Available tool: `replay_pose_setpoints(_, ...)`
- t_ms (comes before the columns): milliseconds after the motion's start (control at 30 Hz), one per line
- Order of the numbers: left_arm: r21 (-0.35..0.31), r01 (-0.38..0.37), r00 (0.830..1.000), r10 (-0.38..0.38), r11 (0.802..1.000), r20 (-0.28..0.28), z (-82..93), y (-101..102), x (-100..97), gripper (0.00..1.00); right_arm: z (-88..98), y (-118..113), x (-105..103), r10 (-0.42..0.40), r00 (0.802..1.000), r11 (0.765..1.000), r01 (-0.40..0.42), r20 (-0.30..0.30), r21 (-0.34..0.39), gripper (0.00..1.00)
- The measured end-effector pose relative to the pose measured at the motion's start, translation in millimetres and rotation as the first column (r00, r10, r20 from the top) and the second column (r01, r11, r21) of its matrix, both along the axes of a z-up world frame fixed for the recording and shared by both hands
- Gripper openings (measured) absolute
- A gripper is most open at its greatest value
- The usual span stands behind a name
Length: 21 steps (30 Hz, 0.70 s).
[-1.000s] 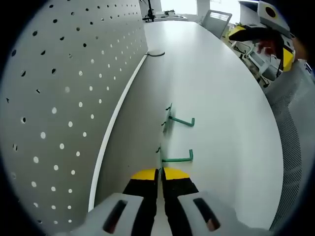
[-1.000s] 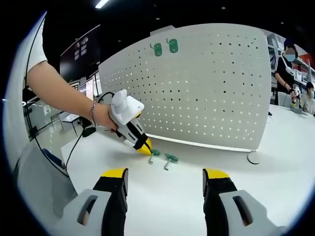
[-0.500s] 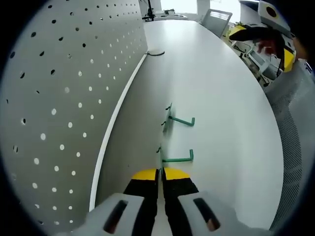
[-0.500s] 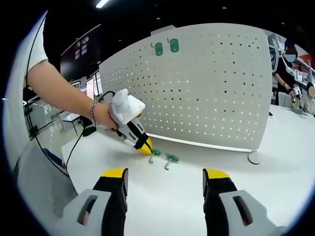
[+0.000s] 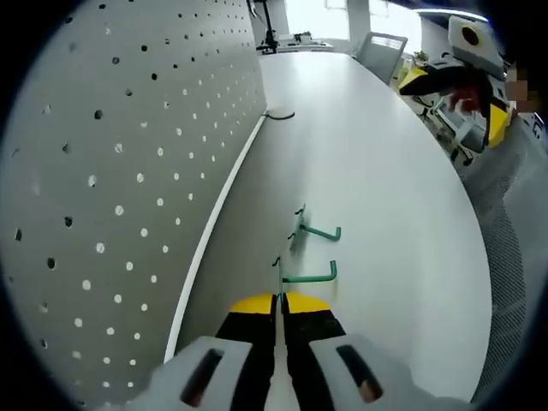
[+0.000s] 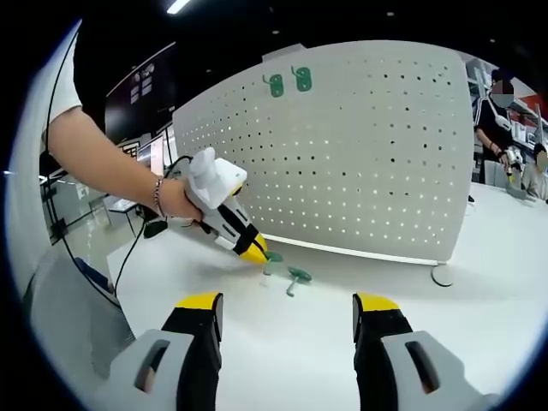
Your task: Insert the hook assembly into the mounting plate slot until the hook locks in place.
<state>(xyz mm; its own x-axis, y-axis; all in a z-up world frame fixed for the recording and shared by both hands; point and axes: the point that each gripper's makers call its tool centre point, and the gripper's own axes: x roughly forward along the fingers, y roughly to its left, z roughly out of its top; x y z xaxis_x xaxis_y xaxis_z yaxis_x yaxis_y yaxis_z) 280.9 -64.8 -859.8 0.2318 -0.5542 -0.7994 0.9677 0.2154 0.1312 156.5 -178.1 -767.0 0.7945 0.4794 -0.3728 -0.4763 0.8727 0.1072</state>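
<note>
The left gripper (image 5: 280, 301) has its jaws pressed together at the base of the near hook (image 5: 306, 276), apparently pinching its flat backplate, though the contact itself is hidden behind the yellow tips. In the right gripper view the same tool (image 6: 250, 251) reaches down to that hook (image 6: 272, 261), which looks lifted just off the table (image 6: 479, 282) or barely resting on it; I cannot tell which. A second hook (image 5: 314, 231) lies just beyond on the white top, untouched. The right gripper (image 6: 287, 317) hangs well back with its jaws spread wide and nothing between them. Progress is early: the grasp seems made, but the hook is down at table level, near the foot of the pegboard (image 6: 360, 154), and no insertion has begun. Two green hooks (image 6: 288, 83) already sit high on the board. What is left is to raise the piece, line its back prongs with the holes, and press until it locks. The held hook's long arm runs sideways across the left gripper view, away from the board, its tip turned up at the far end.
</note>
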Motion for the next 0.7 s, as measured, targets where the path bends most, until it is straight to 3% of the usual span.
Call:
replay_pose_setpoints(367,-0.064,-0.015,1.0,0.015,0.998,0.005,7.9,-3,-2.7,0.02,0.3,1,0,0.002,1.0,1.0,-0.002,0.001,0.0,0.59)
replay_pose_setpoints(700,-0.166,-0.06,0.998,0.064,0.984,0.022,23.7,-5,0.3,0.02,1.2,0,1,0.0,1.0,1.0,0.0,0.006,0.002,0.6)
